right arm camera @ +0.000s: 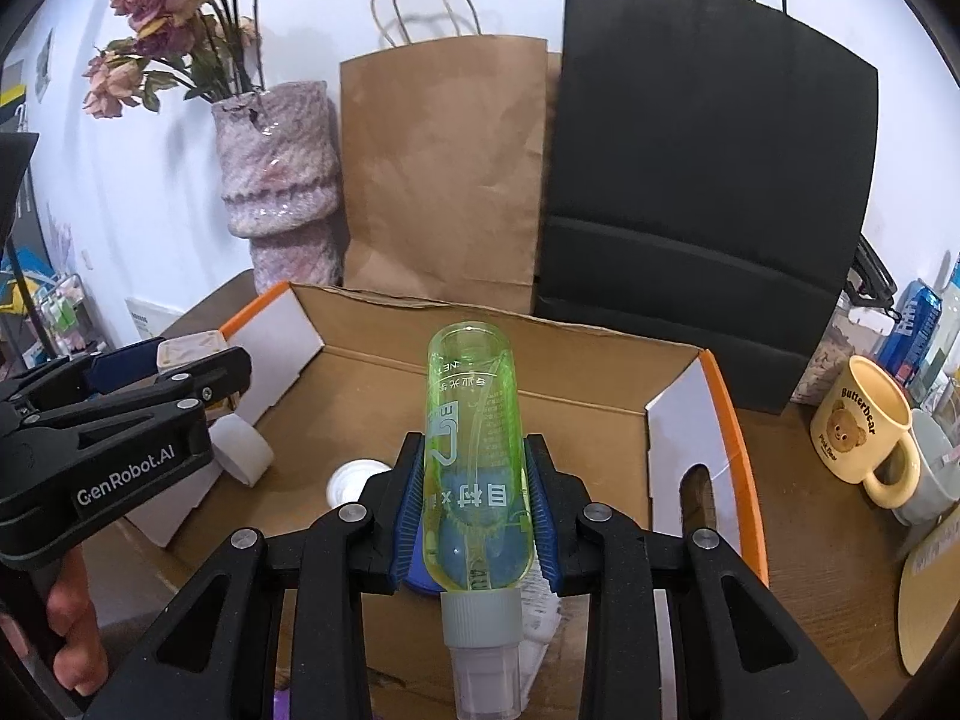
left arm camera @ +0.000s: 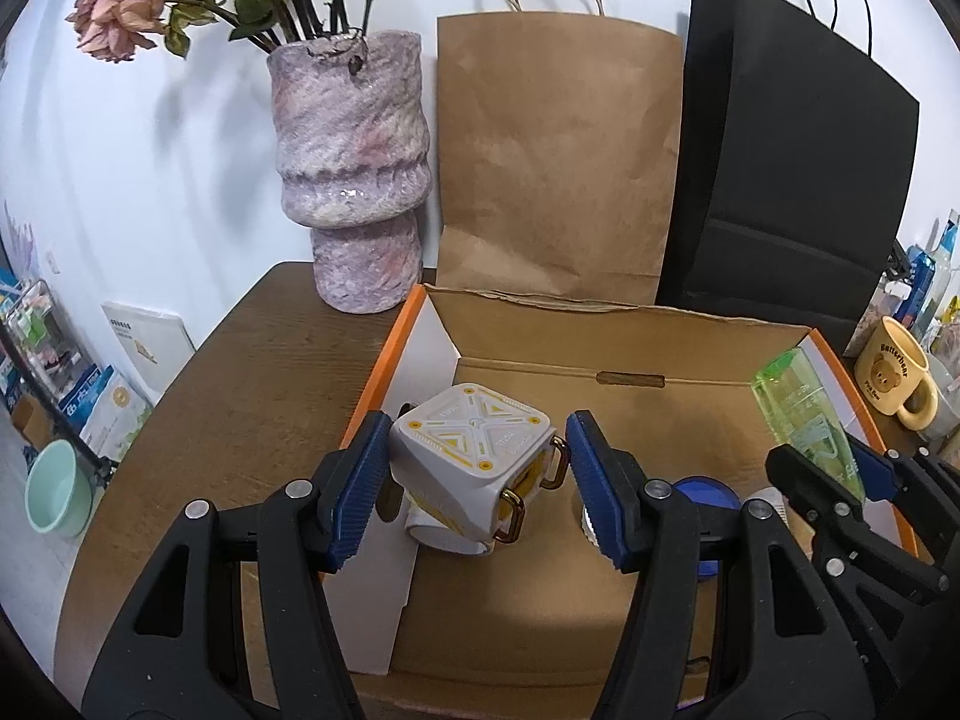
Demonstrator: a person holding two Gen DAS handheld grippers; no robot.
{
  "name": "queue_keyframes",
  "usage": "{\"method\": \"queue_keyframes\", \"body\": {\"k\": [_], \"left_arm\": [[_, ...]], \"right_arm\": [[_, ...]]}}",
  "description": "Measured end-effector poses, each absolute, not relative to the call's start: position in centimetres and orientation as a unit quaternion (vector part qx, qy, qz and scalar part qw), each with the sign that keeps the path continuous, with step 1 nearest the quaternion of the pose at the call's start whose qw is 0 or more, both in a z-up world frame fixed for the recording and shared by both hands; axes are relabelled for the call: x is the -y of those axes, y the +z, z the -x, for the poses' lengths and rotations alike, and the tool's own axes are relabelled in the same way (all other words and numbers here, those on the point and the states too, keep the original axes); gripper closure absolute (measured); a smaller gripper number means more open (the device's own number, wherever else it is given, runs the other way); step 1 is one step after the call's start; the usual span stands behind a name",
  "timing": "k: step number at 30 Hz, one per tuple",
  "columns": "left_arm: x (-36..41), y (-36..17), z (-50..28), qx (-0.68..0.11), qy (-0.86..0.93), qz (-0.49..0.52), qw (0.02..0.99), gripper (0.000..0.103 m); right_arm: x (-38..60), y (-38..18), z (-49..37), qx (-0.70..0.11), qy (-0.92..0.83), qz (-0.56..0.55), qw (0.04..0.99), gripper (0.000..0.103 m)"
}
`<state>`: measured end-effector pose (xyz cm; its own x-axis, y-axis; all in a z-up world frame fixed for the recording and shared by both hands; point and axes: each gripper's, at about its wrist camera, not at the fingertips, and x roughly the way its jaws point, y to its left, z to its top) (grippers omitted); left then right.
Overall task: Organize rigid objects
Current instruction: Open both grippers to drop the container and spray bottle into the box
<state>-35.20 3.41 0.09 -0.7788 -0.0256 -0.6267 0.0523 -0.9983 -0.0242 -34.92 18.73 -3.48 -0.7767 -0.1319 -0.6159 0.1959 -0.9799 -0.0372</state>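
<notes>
Over the open cardboard box (left arm camera: 540,540) on the brown table (left arm camera: 240,372), we hold 2 things at once. Our right gripper (right arm camera: 474,510) is closed tight on a green see-through bottle (right arm camera: 471,438), pads on both sides of its body, its gray cap (right arm camera: 480,618) pointing back at us. The bottle looks like hard plastic, light and smooth, so it can slip; the middle of the body is a good place to squeeze. Our left gripper (left arm camera: 474,492) sits around a white and yellow cube (left arm camera: 474,450). The left pad seems to touch it, but there is a gap by the right pad at the little gold handles (left arm camera: 540,489), so we cannot tell if it is really gripped. The cube looks stiff and chunky, best held by its flat sides, not the thin handles.
</notes>
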Motion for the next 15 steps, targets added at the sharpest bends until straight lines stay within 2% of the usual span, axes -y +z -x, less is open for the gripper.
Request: {"method": "queue_keyframes", "body": {"k": [5, 7, 9, 10, 11, 13, 15], "left_arm": [[-3.4, -0.2, 35.5, -0.015, -0.942, -0.333, 0.018, 0.044], [-3.4, 0.1, 35.2, -0.016, -0.946, -0.324, 0.018, 0.023], [-3.3, 0.5, 34.9, -0.014, -0.950, -0.312, 0.021, 0.011], [-3.3, 0.6, 34.8, -0.013, -0.951, -0.309, 0.021, 0.001], [-3.3, 0.7, 34.8, -0.015, -0.951, -0.308, 0.021, 0.000], [-3.2, 0.8, 34.7, -0.021, -0.952, -0.306, 0.017, 0.000], [-3.1, 0.9, 34.7, -0.021, -0.951, -0.308, 0.020, 0.000]], "right_arm": [[-19.5, -4.0, 35.5, -0.044, -0.935, -0.341, 0.082, 0.066], [-19.7, -4.3, 35.7, -0.044, -0.933, -0.349, 0.081, 0.066], [-19.9, -4.3, 35.7, -0.046, -0.933, -0.348, 0.073, 0.065], [-20.0, -4.2, 35.7, -0.047, -0.934, -0.348, 0.067, 0.053], [-20.2, -4.1, 35.6, -0.047, -0.934, -0.347, 0.065, 0.025], [-20.6, -3.9, 35.5, -0.043, -0.936, -0.343, 0.059, 0.000], [-20.9, -3.7, 35.5, -0.039, -0.938, -0.341, 0.054, 0.000]]}}
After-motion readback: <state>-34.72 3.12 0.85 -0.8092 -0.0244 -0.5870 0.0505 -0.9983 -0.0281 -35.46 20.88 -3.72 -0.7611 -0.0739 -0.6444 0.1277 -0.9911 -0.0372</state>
